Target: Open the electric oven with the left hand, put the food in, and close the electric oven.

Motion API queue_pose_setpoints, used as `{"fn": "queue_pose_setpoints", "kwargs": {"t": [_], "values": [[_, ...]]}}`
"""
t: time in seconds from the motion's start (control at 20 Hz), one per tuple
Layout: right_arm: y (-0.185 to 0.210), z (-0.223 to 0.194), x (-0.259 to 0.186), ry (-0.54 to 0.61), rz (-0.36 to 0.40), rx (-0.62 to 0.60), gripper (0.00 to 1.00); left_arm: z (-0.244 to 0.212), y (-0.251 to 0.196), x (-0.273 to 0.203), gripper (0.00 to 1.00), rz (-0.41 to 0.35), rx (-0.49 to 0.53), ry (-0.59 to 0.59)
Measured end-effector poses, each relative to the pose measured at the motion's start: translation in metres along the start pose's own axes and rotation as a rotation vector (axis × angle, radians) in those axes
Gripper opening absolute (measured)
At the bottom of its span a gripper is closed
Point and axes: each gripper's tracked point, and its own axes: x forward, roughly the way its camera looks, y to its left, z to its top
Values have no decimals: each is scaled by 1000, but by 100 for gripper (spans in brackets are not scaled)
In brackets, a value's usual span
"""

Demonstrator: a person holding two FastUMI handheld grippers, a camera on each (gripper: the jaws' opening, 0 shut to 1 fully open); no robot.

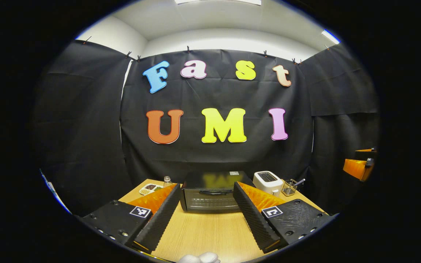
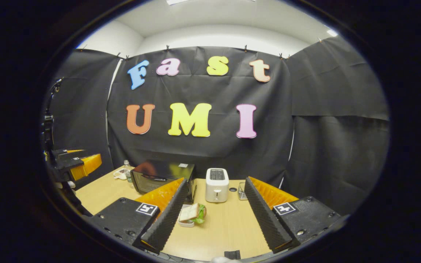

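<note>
The black electric oven (image 1: 212, 191) stands at the back of the wooden table with its door closed, straight ahead of my left gripper (image 1: 206, 191), which is open and held short of it, nothing between its fingers. In the right gripper view the oven (image 2: 159, 175) stands to the left, and a sandwich with lettuce on a small white plate (image 2: 191, 214) lies on the table in front of it. My right gripper (image 2: 215, 193) is open and empty, above the table, the sandwich just inside its left finger (image 2: 166, 212). The left gripper (image 2: 82, 164) shows at the far left edge.
A white toaster (image 2: 216, 184) stands right of the oven, with a small wire basket (image 1: 290, 187) holding utensils beside it. A clear bottle (image 1: 167, 180) and a divided snack dish (image 1: 150, 188) sit left of the oven. The other gripper (image 1: 358, 167) shows at the right edge.
</note>
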Motion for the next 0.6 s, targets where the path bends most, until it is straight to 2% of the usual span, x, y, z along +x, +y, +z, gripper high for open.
{"fn": "queue_pose_setpoints", "kwargs": {"t": [0.05,0.25,0.3,0.5,0.55,0.6], "values": [[-4,1,1,1,-12,-2,91,-4,-4,7,94,-11,-12,4],[-18,-2,3,14,-33,-10,91,-12,-15,52,94,-18,-38,6],[-23,-3,4,20,-41,-8,100,-17,-19,66,94,-17,-36,13],[-42,-5,8,40,-77,-6,100,-44,-32,128,94,-2,-11,58],[-48,-5,9,45,-87,-11,91,-52,-36,144,94,-3,1,65],[-52,-6,9,51,-99,-17,100,-63,-39,160,94,1,3,89]]}}
